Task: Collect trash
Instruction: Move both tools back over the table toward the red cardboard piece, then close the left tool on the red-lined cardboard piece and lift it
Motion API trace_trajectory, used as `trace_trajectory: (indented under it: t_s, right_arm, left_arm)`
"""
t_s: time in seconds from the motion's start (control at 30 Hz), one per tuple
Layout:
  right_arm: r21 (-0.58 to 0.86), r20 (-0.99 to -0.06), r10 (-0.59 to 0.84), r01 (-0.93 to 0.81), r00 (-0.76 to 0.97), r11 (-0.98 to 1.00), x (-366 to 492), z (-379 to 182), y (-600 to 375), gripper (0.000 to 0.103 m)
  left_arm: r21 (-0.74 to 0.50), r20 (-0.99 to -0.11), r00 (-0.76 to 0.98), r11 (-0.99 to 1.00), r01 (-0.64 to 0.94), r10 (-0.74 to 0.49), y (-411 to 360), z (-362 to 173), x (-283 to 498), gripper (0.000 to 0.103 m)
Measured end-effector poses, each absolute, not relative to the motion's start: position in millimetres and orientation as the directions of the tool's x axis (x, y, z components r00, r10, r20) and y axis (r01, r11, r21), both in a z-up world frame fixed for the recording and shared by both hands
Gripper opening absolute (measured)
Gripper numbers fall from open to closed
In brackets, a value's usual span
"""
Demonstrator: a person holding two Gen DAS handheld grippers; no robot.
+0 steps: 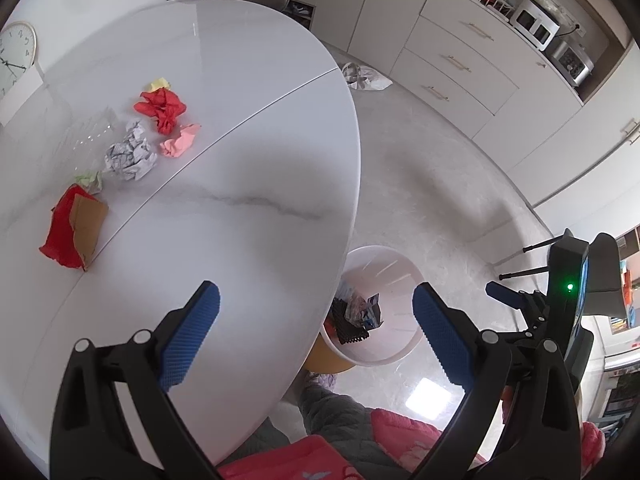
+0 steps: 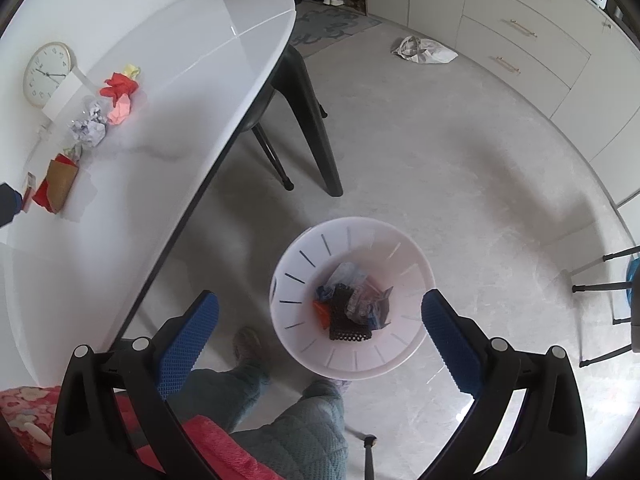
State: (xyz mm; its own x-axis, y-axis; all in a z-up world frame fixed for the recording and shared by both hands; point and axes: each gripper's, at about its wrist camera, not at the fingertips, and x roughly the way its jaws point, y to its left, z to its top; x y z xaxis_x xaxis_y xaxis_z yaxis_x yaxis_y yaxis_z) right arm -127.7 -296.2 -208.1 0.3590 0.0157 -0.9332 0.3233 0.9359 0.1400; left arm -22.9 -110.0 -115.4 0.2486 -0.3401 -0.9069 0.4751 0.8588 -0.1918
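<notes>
Partly done: white bin (image 2: 352, 300) on the floor beside the table (image 1: 240, 184) already holds several scraps. Both left gripper (image 1: 316, 336) and right gripper (image 2: 320, 340) gape wide, holding nothing (right one above the bin). Left on the table: red paper (image 1: 160, 110), pink wad (image 1: 180, 142), printed ball (image 1: 130, 156), red-and-brown wrapper (image 1: 76, 232).

Home kitchen-diner; drawer cabinets (image 1: 460, 64), microwave (image 1: 536, 24), marble table (image 1: 240, 184).

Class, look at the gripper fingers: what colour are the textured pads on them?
Blue, on black gripper arms; the pads show best in the right wrist view.
</notes>
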Motion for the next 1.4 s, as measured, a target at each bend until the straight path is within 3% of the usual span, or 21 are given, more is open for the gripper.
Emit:
trace_trajectory:
  t_s: [0.5,0.93,1.4]
  right_arm:
    - [0.141,-0.919,0.044,0.220,0.393,0.965,-85.2,-182.4,-248.5,0.100]
    - [0.133,-0.919,0.089,0.091,0.385,0.987,-30.9,-174.7,-182.0,0.100]
    - [0.140,-0.925,0.121,0.026,0.361,0.990,13.4,-179.7,-137.5,0.100]
  left_arm:
    - [-0.190,-0.898,0.325,0.927,0.324,-0.297,-39.9,-113.8,4.1,0.093]
    - [-0.037,-0.906,0.414,0.990,0.138,-0.091,50.9,-152.7,77.6,0.093]
    - [0.016,-0.931,0.360,0.979,0.205,-0.061,66.1,-202.0,138.1,0.093]
